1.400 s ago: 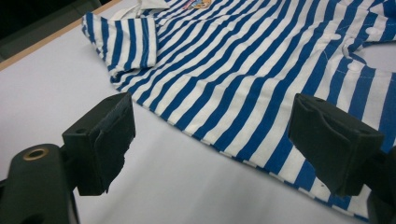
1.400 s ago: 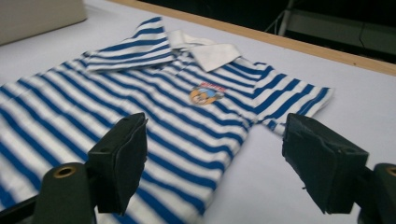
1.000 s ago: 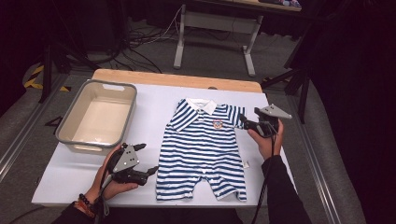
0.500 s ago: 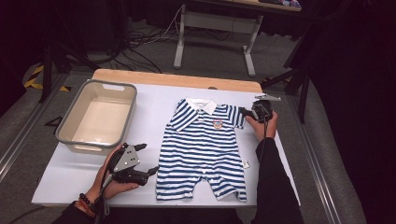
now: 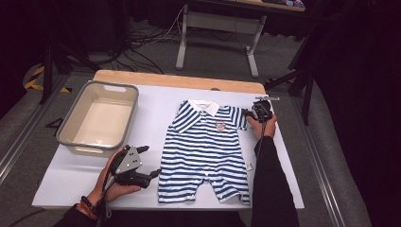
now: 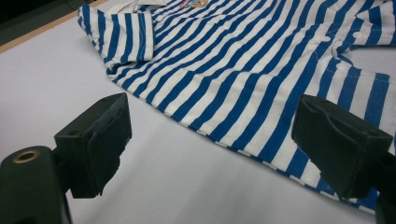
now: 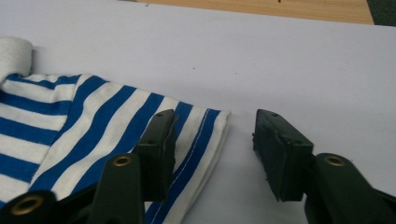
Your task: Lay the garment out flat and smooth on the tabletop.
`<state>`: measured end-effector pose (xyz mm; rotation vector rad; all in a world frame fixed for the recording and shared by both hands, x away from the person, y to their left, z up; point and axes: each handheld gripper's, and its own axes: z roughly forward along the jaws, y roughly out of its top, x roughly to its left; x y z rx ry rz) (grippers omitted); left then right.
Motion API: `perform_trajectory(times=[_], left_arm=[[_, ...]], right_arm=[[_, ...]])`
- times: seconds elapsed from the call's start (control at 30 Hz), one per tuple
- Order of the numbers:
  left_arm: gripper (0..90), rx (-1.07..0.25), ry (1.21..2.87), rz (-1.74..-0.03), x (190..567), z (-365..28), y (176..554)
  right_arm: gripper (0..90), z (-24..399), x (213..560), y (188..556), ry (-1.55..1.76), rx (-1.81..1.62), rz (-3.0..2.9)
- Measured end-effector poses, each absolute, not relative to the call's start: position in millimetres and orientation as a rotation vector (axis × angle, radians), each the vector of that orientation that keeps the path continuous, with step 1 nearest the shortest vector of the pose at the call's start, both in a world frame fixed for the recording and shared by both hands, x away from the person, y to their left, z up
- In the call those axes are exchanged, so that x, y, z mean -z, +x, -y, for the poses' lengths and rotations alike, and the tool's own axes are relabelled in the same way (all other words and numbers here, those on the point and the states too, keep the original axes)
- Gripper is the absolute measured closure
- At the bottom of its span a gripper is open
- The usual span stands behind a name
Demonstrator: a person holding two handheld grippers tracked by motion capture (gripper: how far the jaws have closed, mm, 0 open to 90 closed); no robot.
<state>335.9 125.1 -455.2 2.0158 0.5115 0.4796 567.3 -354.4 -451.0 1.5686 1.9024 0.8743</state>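
Observation:
A blue-and-white striped baby romper [image 5: 205, 146] lies flat on the white table cover, collar at the far side. My left gripper [image 5: 152, 161] rests at the near left beside the romper's leg. In the left gripper view my left gripper [image 6: 210, 140] is open wide with the romper's side hem [image 6: 243, 135] beyond the jaws. My right gripper [image 5: 248, 113] is low at the romper's right sleeve [image 5: 236, 118]. In the right gripper view my right gripper [image 7: 212, 140] has just been closing. One jaw is over the striped sleeve [image 7: 196, 126], the other over bare cover, and the sleeve's edge lies in the gap, not pinched.
A grey bin [image 5: 66, 137] with a pale inside stands on the far left of the white cover [image 5: 71, 179]. The table's wooden far edge [image 5: 179, 80] shows beyond it. A metal table frame and cables are on the floor behind.
The right gripper came down from beside the romper to the right sleeve, and its jaws narrowed. The left hand and gripper stayed where they were.

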Motion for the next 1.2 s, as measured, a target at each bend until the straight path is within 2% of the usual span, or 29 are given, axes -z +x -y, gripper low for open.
perform_trajectory(times=[0.1,0.13,0.23,0.27,0.57,1.0,1.2], left_arm=[[13.3,-0.479,2.020,-0.513,455,-125,336],[13.3,-0.478,2.020,-0.511,455,-125,336],[13.3,-0.476,2.021,-0.511,455,-124,336],[13.3,-0.473,2.022,-0.511,456,-125,336],[13.3,-0.470,2.032,-0.509,457,-123,336],[12.9,-0.467,2.029,-0.503,456,-122,336],[12.8,-0.470,2.033,-0.500,456,-121,335]], right_arm=[[63.4,355,450,567,1.569,-0.879,-1.911],[71.7,355,450,566,1.564,-0.896,-1.927],[85.3,353,449,566,1.556,-0.914,-1.961],[87.3,352,449,566,1.551,-0.916,-1.968],[88.9,349,446,558,1.555,-0.896,-1.939],[89.0,345,415,540,1.468,-1.041,-1.844],[89.0,324,397,529,1.318,-1.090,-1.939]])
